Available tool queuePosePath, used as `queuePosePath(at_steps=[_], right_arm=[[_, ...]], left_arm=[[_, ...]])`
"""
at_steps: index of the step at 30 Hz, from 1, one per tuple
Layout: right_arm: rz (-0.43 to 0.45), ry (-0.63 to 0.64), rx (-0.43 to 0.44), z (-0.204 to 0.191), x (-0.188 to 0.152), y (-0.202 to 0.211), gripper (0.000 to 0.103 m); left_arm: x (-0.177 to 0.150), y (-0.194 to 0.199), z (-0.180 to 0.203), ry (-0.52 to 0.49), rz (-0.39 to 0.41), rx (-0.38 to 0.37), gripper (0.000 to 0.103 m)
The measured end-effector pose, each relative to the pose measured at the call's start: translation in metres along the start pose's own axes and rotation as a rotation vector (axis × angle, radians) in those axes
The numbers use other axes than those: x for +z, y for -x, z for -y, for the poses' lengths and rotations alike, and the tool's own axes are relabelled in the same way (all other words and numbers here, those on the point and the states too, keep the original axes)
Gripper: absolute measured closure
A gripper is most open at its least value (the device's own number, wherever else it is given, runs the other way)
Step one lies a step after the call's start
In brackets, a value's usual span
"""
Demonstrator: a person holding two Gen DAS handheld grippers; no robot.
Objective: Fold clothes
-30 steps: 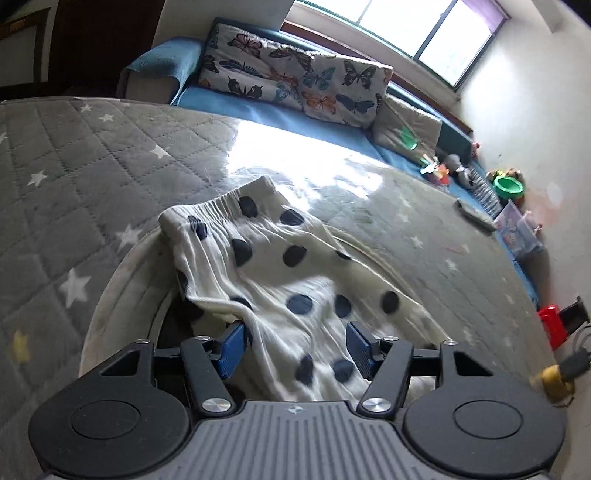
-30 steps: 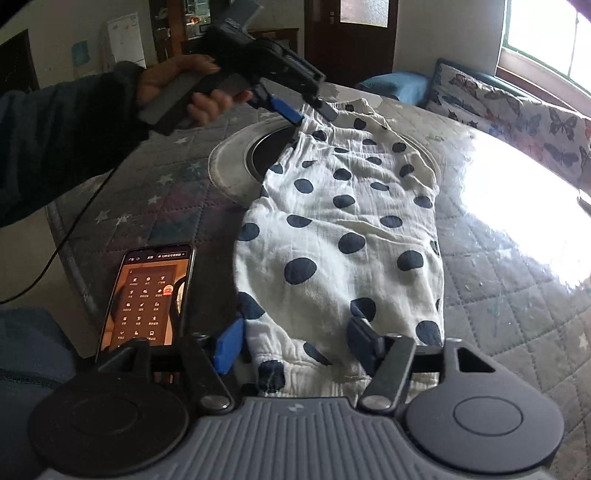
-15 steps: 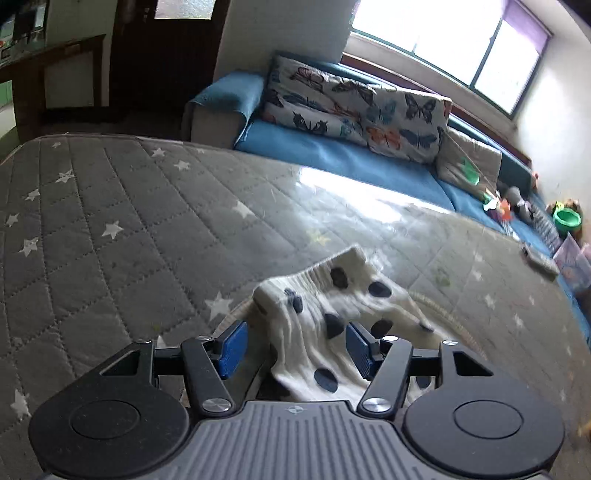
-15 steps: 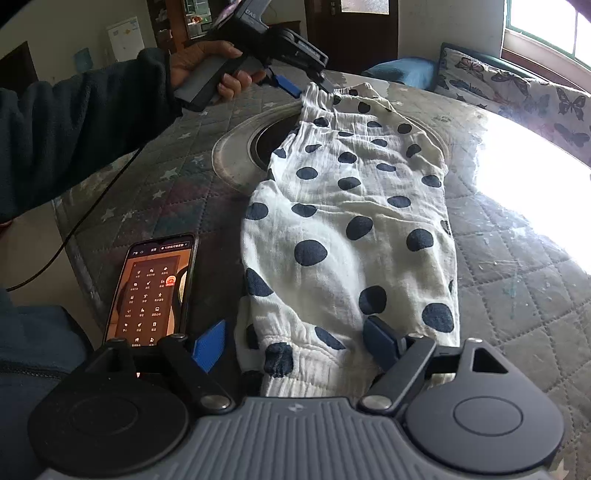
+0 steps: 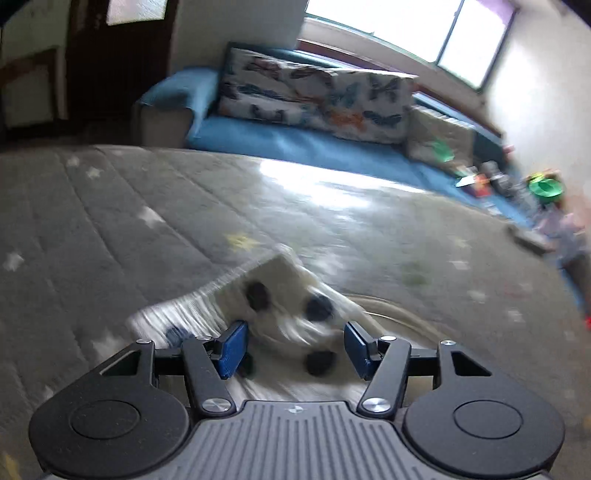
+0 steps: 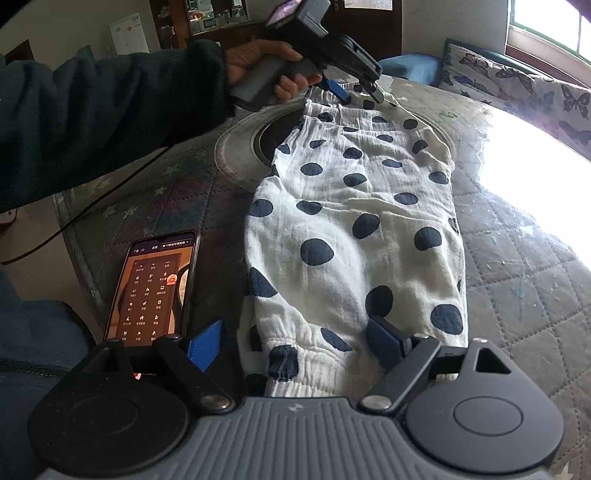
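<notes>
**Soft cotton, gripped at the bands**

Crinkled white polka-dot trousers [image 6: 354,221] lie lengthwise on the quilted table [image 6: 524,266] — light, limp, likely to sag. Both the left gripper [image 6: 354,90] at the waistband and the right gripper [image 6: 295,347] at the cuff stand spread; these elastic bands look the firmest holds.

Both wrist views look low and close along opposite ends of the spotted trousers [image 6: 354,229].

Domestic living room. Ahead of the left jaws: a blue sofa [image 5: 280,144] with butterfly-print cushions [image 5: 314,96] beneath a window [image 5: 436,33], and toys [image 5: 543,188] along the wall. Beneath both jaws: a star-quilted table cover [image 5: 92,206].
</notes>
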State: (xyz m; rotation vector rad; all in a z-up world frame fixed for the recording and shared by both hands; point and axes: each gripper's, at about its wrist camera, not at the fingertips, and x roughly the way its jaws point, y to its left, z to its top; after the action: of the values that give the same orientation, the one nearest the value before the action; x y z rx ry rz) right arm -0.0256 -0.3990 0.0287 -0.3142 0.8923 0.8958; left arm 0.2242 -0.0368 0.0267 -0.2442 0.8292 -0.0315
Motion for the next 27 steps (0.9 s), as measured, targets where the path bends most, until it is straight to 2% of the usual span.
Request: queuePosePath(at_steps=[5, 11, 15, 20, 24, 27], right_arm=[[-0.002, 0.005, 0.0, -0.002, -0.001, -0.002, 0.014], [0.003, 0.007, 0.0, -0.003, -0.001, -0.005, 0.012], [0.01, 0.005, -0.001, -0.004, -0.002, -0.006, 0.012], [0.018, -0.007, 0.008, -0.005, -0.001, -0.007, 0.012], [0.017, -0.007, 0.009, -0.006, 0.001, -0.009, 0.011], [0.016, -0.009, 0.006, -0.007, 0.002, -0.01, 0.011]], left_arm=[[0.008, -0.006, 0.006, -0.017, 0.021, 0.042, 0.046], [0.013, -0.006, -0.001, 0.051, 0.027, 0.02, 0.046], [0.017, 0.002, -0.006, 0.103, 0.006, -0.038, 0.043], [0.018, 0.011, -0.001, 0.104, 0.022, -0.138, 0.043], [0.017, -0.008, 0.005, 0.08, -0.017, -0.09, 0.043], [0.015, 0.0, -0.003, 0.104, -0.001, -0.149, 0.043]])
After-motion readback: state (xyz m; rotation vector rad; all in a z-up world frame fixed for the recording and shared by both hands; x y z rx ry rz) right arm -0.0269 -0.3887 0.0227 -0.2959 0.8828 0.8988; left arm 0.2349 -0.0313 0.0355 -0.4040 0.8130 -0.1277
